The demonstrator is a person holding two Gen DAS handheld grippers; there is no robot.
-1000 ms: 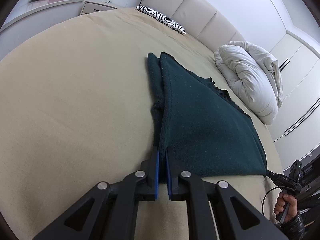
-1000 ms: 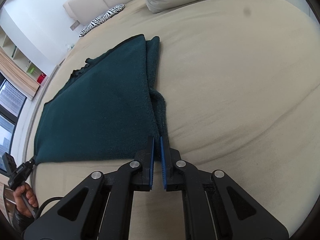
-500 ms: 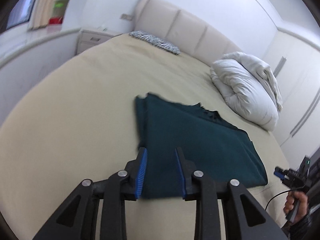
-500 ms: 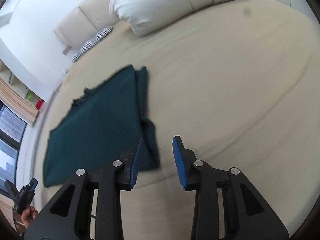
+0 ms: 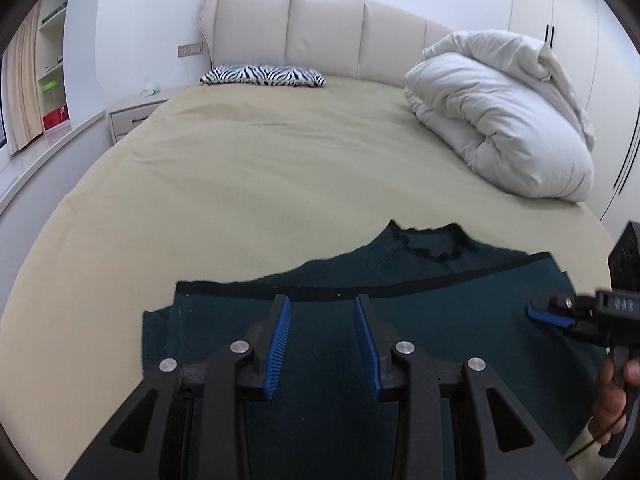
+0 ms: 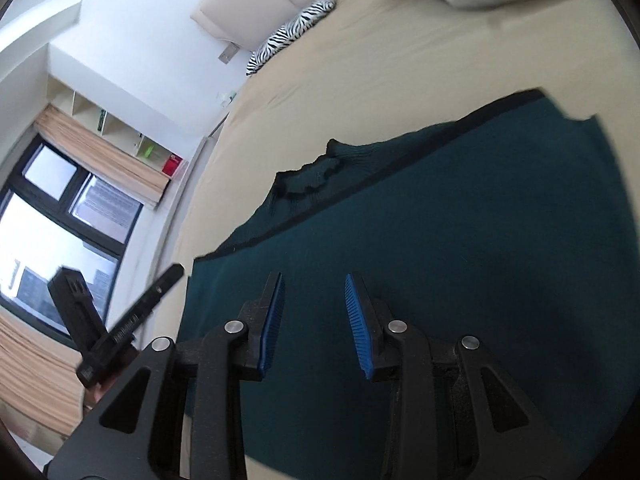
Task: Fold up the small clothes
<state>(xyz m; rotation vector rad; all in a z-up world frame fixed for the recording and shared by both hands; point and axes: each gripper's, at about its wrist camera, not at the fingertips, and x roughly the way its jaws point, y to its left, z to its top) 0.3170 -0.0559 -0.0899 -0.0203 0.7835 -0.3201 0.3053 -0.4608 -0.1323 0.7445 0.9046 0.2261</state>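
A dark teal knit sweater [image 5: 420, 308] lies folded flat on the beige bed sheet [image 5: 240, 180], its collar [image 5: 432, 246] pointing toward the headboard. My left gripper [image 5: 321, 300] hovers over the sweater's near left part. Its jaws are opening and nothing is between them. In the right wrist view the same sweater [image 6: 460, 220] fills the middle, and my right gripper [image 6: 314, 277] stands open above it, holding nothing. The right gripper [image 5: 552, 316] also shows at the right edge of the left wrist view, held by a hand [image 5: 612, 408].
A bundled white duvet [image 5: 500, 120] sits at the bed's far right. By the padded headboard [image 5: 320, 32] lies a zebra-print pillow [image 5: 262, 76]. A nightstand [image 5: 132, 118] and a window [image 6: 60, 208] with shelves are on the left.
Both grippers were shut on the sweater's near corners; they have let go, opened and pulled back, turning to face the headboard. The sweater now lies flat, folded.
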